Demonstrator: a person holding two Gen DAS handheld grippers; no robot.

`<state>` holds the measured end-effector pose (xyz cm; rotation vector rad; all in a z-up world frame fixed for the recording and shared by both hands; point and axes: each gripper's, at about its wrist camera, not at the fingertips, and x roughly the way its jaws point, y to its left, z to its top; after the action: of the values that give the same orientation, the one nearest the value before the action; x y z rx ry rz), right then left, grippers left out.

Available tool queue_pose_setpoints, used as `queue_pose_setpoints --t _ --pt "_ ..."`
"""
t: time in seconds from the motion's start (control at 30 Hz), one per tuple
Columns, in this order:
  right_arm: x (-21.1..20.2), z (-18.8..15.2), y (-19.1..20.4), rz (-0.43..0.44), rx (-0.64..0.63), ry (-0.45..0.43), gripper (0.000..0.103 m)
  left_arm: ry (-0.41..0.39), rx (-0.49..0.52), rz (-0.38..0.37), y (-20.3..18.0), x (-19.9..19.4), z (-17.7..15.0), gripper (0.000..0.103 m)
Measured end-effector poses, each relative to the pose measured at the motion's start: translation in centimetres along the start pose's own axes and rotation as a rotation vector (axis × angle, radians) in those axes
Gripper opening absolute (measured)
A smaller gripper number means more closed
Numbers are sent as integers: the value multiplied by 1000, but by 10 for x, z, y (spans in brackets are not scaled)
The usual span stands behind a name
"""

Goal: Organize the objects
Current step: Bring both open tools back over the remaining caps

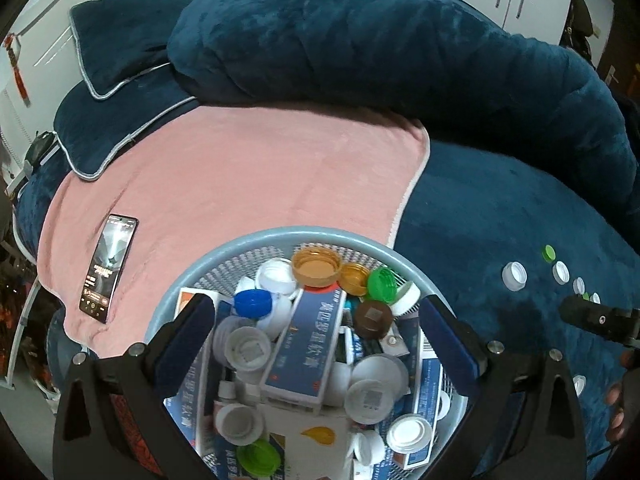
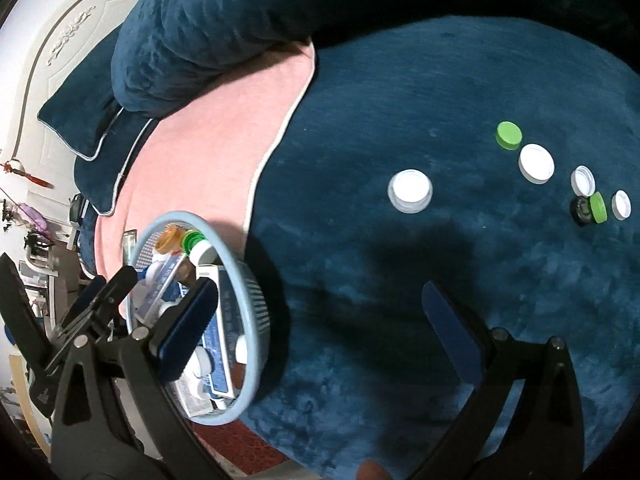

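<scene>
Left wrist view
- The left gripper (image 1: 316,316) hangs over the basket (image 1: 188,276), its jaws spread wide, with nothing pinched between the pads.
- The basket is pale blue and round, heaped with caps and flat boxes; a blue-and-white box (image 1: 304,344) lies across the middle of the heap.
- In the basket's far part sit an orange cap (image 1: 316,266), a green cap (image 1: 382,284) and a brown cap (image 1: 373,319); a blue cap (image 1: 253,303) lies toward its left side.
- Left of the basket a phone (image 1: 108,268) lies face up on the pink blanket (image 1: 248,168), screen lit.
- Beyond the basket a dark blue quilt (image 1: 360,40) is bunched up, with pillows (image 1: 120,52) to its left.
- Right of the basket, on the blue bedspread (image 1: 480,220), a white cap (image 1: 515,276) leads a short row of loose caps.
- At the right edge, well apart from the basket, part of the right gripper shows, too little to tell how its jaws stand from here.

Right wrist view
- The right gripper (image 2: 320,320) is held above the bedspread (image 2: 440,100), jaws apart and empty.
- The basket (image 2: 256,308) sits at lower left, just behind the gripper's left finger; the left gripper (image 2: 112,292) shows beside it.
- Right of the basket, well apart, a lone white cap (image 2: 410,191) rests on the bedspread.
- Farther from the basket lies a cluster: a green cap (image 2: 509,135), a large white cap (image 2: 536,163), a tilted white cap (image 2: 583,180), then a black cap (image 2: 581,210) touching a second green one (image 2: 598,207), and a small white cap (image 2: 622,205).
- The blanket (image 2: 208,128) lies beyond the basket.
</scene>
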<state>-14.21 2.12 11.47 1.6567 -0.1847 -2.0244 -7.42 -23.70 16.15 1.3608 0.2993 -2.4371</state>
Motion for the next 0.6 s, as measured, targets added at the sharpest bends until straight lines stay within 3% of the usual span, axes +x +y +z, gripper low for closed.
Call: queue_pose_setpoints --t 0.37,0.6 --pt "-2 -1 -28 -38 28 3 103 9 50 -8 -24 5 -1 102" --pt "-11 9 -89 -91 151 -13 103 20 96 -32 -45 10 -2 102"
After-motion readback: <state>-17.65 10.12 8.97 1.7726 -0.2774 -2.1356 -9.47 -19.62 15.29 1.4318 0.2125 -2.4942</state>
